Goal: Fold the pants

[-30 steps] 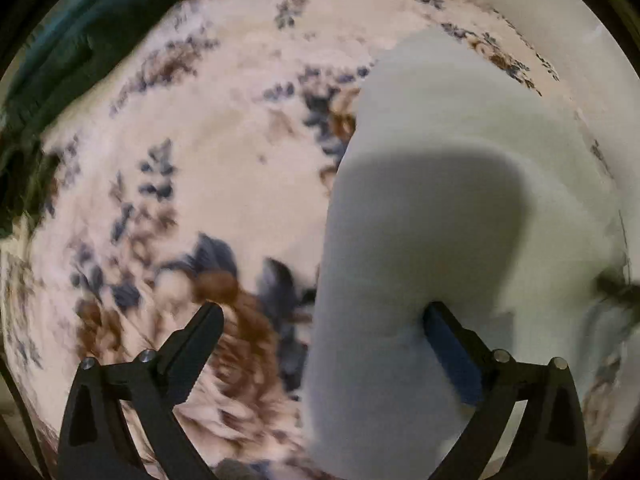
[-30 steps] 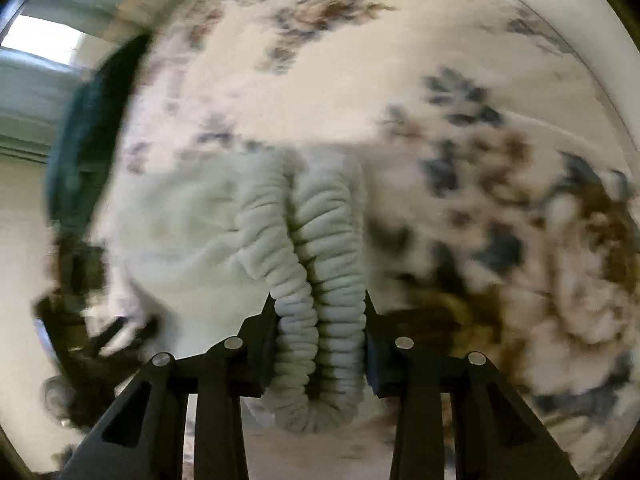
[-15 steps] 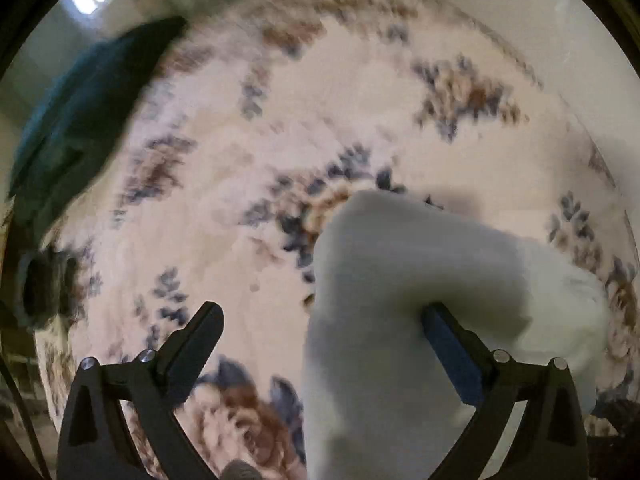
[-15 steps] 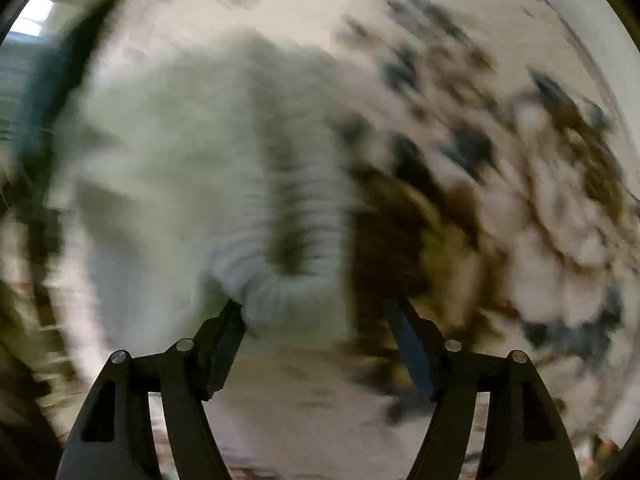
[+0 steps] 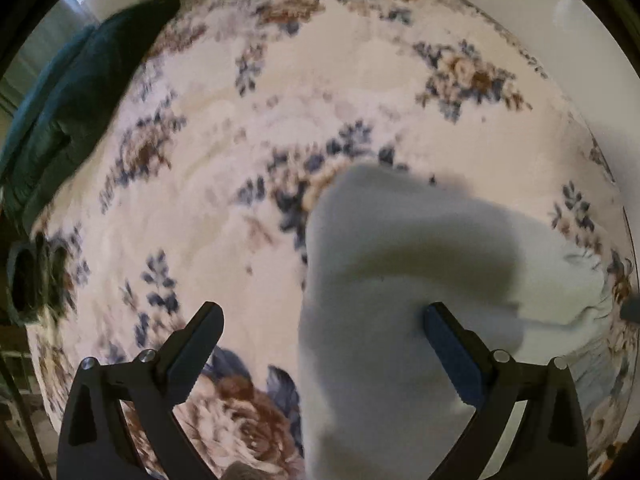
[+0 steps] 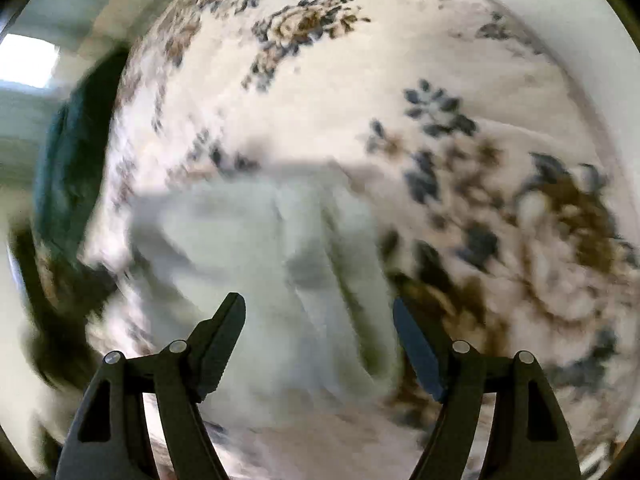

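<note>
A floral bedspread, cream with blue and brown flowers, filled both views. On it lay the pants, pale grey-white and soft, bunched in a heap rather than spread flat. In the right wrist view the pants sat on the bedspread straight ahead of the gripper, though that picture was badly blurred and the folds could not be made out. A dark green cloth lay at the far left edge of the bedspread, well apart from the pants.

The left gripper stood wide, its fingers far apart; the pants rose between them, against the right finger and clear of the left one. The right gripper also stood wide, with the pants between and beyond its fingers and nothing pinched.
</note>
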The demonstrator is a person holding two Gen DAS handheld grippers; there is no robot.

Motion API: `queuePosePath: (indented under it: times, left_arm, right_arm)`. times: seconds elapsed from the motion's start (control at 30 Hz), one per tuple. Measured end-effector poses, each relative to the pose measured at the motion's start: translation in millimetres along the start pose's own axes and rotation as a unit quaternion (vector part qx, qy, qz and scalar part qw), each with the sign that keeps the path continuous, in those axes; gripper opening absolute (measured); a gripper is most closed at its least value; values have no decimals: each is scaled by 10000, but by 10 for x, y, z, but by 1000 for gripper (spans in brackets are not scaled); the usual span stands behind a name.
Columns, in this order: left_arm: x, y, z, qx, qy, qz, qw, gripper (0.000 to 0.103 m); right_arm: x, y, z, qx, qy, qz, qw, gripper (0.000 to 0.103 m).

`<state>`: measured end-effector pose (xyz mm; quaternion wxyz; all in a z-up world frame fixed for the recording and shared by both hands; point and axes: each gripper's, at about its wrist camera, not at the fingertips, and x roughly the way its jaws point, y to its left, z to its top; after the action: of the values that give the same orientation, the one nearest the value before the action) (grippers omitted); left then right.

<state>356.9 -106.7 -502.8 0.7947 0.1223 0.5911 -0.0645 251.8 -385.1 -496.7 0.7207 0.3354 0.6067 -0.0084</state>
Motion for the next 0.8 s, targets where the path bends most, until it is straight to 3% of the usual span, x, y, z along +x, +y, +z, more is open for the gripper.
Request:
queuePosePath:
  times: [0.07,0.13,0.17,0.23,0.33,0.37,0.4,0.47,0.53,0.6,0.63,0.7,0.73,0.8]
  left_arm:
    - [47,48,-20,-171,16,-80,9998,103]
    - [67,78,-20,-282,29,-144,9995,103]
    - [69,83,-21,-304,27,-140,9994,103]
    - [82,101,-27,-325,2,-130,9994,103]
    - [136,133,-52,-407,9,-319,9987,103]
    - [154,136,-59,-412,21,-277,9988,103]
    - [171,137,-62,-419,54,-223,9989,103]
    - [139,177,-67,-543,103,-288,9981,103]
    - [-25,242,-79,-731,56,-424,9964,103]
    - [-272,294,-165,-863,-132,-421,9953,103]
    - [-391,306,-251,-942,-241,-436,9943,103]
    - [-498,282,-430,-993,-290,-388,9939,103]
    - [-500,229,-568,-937,-217,-332,9948,103]
    - [-404,154,-726,-822,-38,-210,9964,103]
  right_arm:
    - [134,-47,266,332,179,641,9972,78]
    - [388,-53,529,404,414,675,9960,64]
    - [551,-54,629,333,633,513,9961,28]
    - [734,9,740,133,839,482,9952,24]
    - [613,115,891,-229,439,176,9986,19]
    - [556,74,952,-237,155,-83,9996,1]
    - [595,-21,1022,-93,52,-324,9994,1]
    - [774,-186,1094,240,533,-216,9981,1]
    - [768,-100,1069,41,802,-91,9967,2]
    - [529,43,953,-281,617,-99,9977,7]
    - [364,105,844,-453,402,-254,9978,14]
    - [132,186,590,-644,71,-296,9975,68]
    - [53,209,389,-720,43,-291,9970,76]
    - [33,143,104,-660,186,-352,9970,77]
